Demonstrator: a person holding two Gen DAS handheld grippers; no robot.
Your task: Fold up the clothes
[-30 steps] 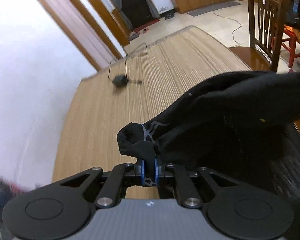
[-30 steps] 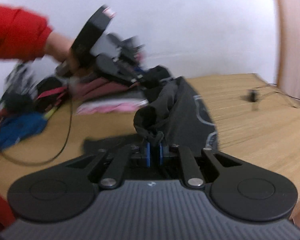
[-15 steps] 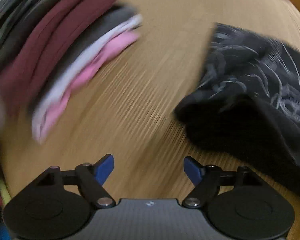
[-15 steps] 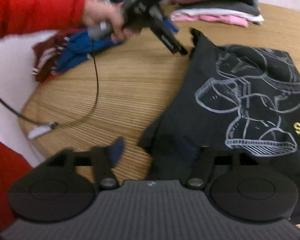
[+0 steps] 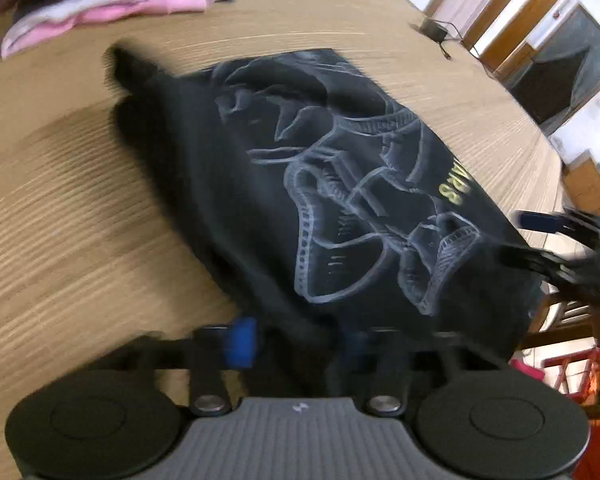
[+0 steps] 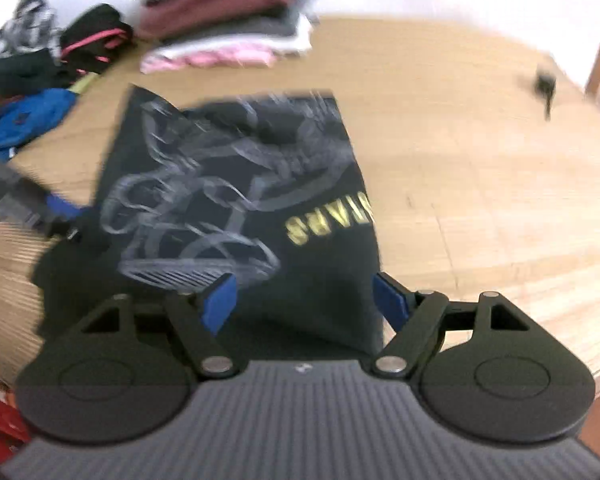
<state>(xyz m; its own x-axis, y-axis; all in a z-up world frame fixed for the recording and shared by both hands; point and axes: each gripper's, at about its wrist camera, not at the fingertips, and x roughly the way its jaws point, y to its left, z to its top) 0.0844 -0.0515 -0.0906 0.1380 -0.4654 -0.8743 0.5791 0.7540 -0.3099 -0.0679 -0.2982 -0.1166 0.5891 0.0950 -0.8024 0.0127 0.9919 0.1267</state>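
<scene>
Left gripper [image 5: 296, 340]: blue-padded fingers [image 5: 241, 341] spread apart, with the near edge of the cloth lying between them; the view is blurred, so whether the pads touch the fabric cannot be told.
Right gripper [image 6: 306, 300]: blue-padded fingers [image 6: 220, 300] spread wide, straddling the near corner of the cloth without pinching it.
Garment: a black T-shirt with a pale line drawing and yellow lettering [image 6: 236, 200], spread print-up on the table, its near hem just in front of both grippers; in the left wrist view it [image 5: 340, 184] runs away towards the far side.
Surface: a tan table covered in ribbed woven matting [image 5: 60, 220], under the shirt and bare to both sides [image 6: 480, 180].
Left of the shirt: a heap of loose blue and black clothes [image 6: 32, 116], near the shirt's far left corner but apart from it.
Far side: a stack of folded maroon, grey, white and pink clothes [image 6: 228, 20] beyond the shirt, well apart from it.
Far right: a small dark device with a cable [image 6: 545, 82] on the matting.
</scene>
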